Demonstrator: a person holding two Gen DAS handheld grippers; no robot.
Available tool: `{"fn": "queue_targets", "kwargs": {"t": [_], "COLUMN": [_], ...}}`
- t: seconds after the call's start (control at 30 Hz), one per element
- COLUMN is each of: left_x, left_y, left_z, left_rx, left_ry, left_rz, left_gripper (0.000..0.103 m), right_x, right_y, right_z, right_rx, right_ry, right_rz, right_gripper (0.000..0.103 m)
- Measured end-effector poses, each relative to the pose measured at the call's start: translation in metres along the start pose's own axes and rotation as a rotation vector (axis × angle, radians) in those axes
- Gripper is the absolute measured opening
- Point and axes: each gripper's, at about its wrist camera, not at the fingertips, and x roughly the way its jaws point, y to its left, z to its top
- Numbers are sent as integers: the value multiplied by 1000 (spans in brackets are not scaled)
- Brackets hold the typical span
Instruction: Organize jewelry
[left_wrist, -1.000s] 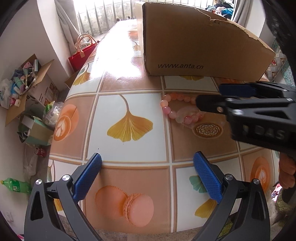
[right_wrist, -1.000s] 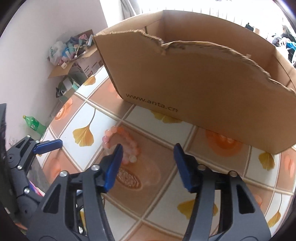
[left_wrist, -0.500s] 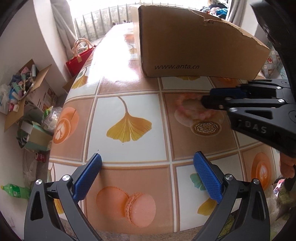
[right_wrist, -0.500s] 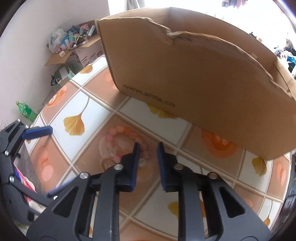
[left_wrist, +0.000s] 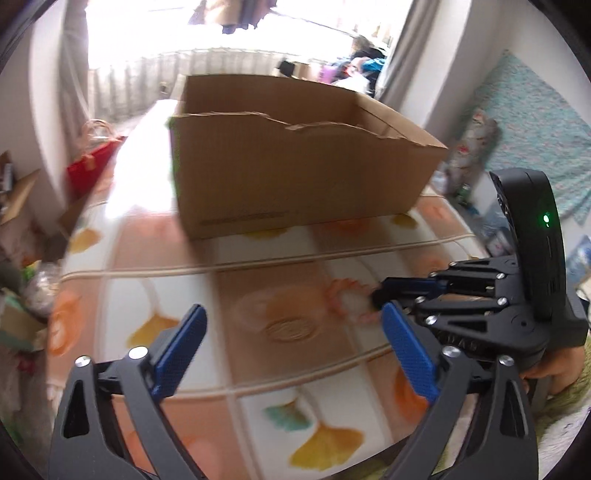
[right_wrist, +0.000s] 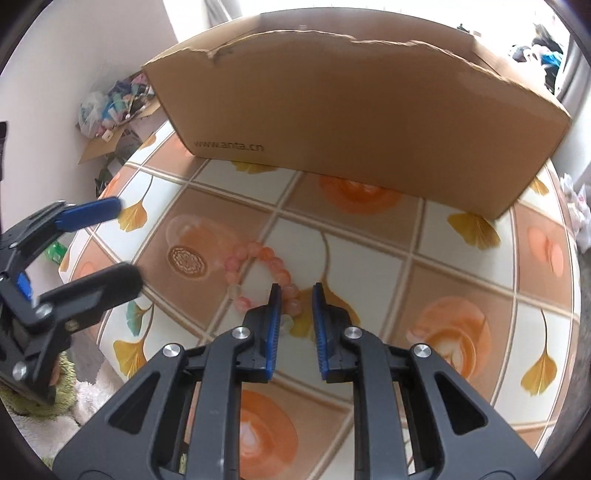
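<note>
The right tongs (right_wrist: 295, 295) are gripping the bead bracelet (right_wrist: 258, 273) by one near bead—left tongs (left_wrist: 291, 339) gaping wide, empty—so it is risking slipping out before reaching the cardboard box (right_wrist: 354, 110).

Patterned table (right_wrist: 461, 258): cardboard box (right_wrist: 351, 110) at back, bead bracelet (right_wrist: 266, 273) nearer.

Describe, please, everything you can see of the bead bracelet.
The bead bracelet is a closed loop of round, glossy, stone-like beads, mostly pink and orange with a few pale translucent ones. It hangs over the patterned tablecloth, in front of the cardboard box. The right tool pinches its near end between narrowly parted blue pads; the rest of the loop extends away from the tool. The left wrist view shows it only as a blur.
</note>
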Motion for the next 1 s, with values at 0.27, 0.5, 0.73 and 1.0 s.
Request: {"fn": "queue_targets", "kwargs": {"t": [0.27, 0.5, 0.73, 1.0], "left_x": [35, 47, 56, 64], "left_y": [-3, -19, -22, -32], "left_z": [14, 14, 18, 22], "left_rx": [-12, 79, 100, 157], "left_ry": [98, 161, 237, 244], "left_rz": [-137, -143, -102, -60], "left_gripper": [44, 23, 17, 10], "right_x": [-3, -4, -2, -6], "right_y": [-7, -6, -5, -12], "right_z": [-3, -3, -4, -9], "right_rx": [8, -22, -37, -15], "right_ry": [-4, -7, -17, -41], "right_rz": [28, 38, 50, 67], "right_gripper": [16, 16, 16, 10]}}
